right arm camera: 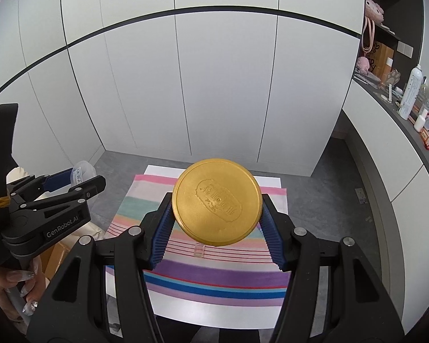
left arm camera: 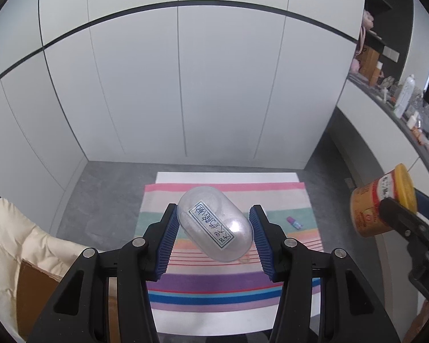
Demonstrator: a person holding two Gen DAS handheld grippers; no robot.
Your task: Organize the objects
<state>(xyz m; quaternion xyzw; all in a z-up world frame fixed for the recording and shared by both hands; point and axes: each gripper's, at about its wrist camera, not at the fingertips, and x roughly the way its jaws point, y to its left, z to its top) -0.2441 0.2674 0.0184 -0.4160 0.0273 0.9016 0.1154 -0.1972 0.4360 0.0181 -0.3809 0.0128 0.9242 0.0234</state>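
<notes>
Both are airborne above the striped cloth [left arm camera: 231, 283]: the left gripper [left arm camera: 213, 227] clamped on the clear oval case [left arm camera: 214, 223], the right gripper [right arm camera: 216, 223] clamped on the gold-lidded jar [right arm camera: 216, 201] at its three o'clock. Keep both squeezes even; that tilted case could slip.
</notes>
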